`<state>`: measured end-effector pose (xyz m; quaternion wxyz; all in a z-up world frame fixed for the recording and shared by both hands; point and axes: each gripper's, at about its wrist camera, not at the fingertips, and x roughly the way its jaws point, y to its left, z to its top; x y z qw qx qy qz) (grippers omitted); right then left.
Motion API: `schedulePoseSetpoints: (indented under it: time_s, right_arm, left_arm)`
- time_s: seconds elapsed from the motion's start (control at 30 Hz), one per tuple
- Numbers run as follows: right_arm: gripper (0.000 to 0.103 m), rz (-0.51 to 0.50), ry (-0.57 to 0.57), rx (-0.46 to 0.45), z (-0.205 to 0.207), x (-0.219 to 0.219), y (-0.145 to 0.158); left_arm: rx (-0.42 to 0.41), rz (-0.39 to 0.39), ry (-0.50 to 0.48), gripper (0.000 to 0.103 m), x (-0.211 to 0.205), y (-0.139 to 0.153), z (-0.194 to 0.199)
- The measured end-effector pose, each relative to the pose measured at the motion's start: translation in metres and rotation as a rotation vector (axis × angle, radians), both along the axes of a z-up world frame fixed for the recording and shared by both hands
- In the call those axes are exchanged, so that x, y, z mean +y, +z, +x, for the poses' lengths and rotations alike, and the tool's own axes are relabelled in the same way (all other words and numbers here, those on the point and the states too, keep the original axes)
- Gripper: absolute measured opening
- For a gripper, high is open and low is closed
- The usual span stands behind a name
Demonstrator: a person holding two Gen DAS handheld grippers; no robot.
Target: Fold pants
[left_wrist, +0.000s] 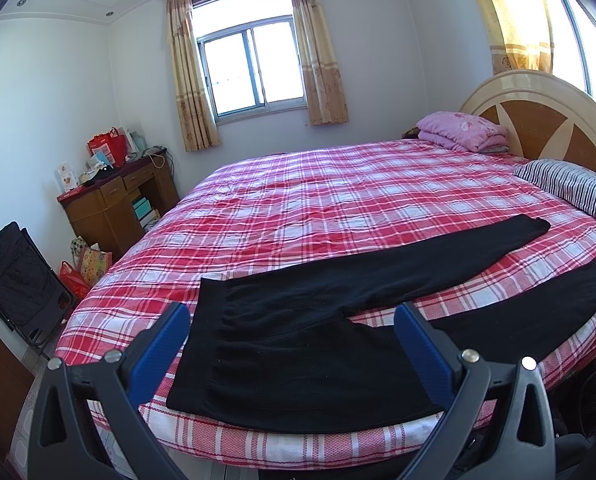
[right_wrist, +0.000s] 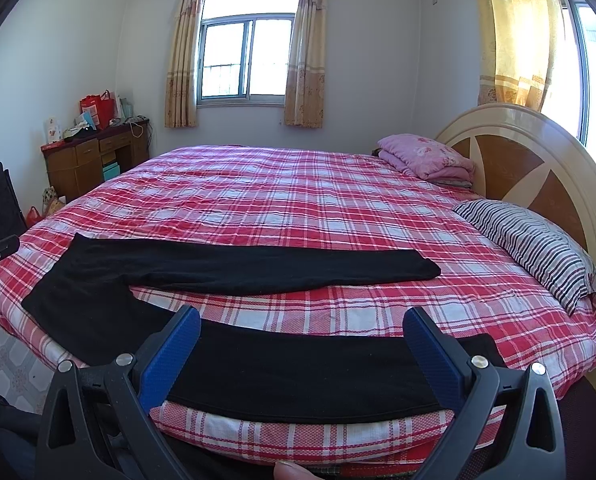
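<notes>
I am holding the left gripper (left_wrist: 292, 322) and right gripper (right_wrist: 302, 328) spread wide and empty above black pants (left_wrist: 298, 344) lying flat, legs apart, along the plaid bed's (left_wrist: 298, 200) near edge.

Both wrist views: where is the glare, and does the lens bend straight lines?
Left wrist view: the right window is blown out white; the bed edge curves. Right wrist view: the same glare at the right window; the pants are sharp but show no detail.

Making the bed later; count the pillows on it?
1: a striped pillow by the headboard. The pink folded bundle beyond looks like a blanket; others may be hidden.
</notes>
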<state>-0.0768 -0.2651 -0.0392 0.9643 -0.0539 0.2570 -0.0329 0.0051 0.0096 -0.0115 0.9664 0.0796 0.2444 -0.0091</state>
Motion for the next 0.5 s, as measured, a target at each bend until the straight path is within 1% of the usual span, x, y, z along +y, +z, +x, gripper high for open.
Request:
schedulePoseSetpoints:
  time_s: [0.17,0.33,0.43,0.5]
  right_arm:
    - [0.102,-0.007,0.001,0.005,0.002,0.001,-0.002]
    - [0.102,-0.007,0.003,0.006,0.008,0.0,-0.008]
    - [0.102,0.004,0.018,0.031,0.02,-0.004,-0.02]
    - [0.102,0.008,0.02,0.084,0.036,-0.011,-0.035]
  left_arm:
    - [0.009,0.001,0.002,0.103,0.0,-0.003,0.001]
    - [0.012,0.01,0.011,0.103,0.003,-0.009,0.012]
    - [0.025,0.026,0.055,0.103,0.022,-0.021,0.038]
    - [0.062,0.007,0.113,0.103,0.049,-0.033,0.065]
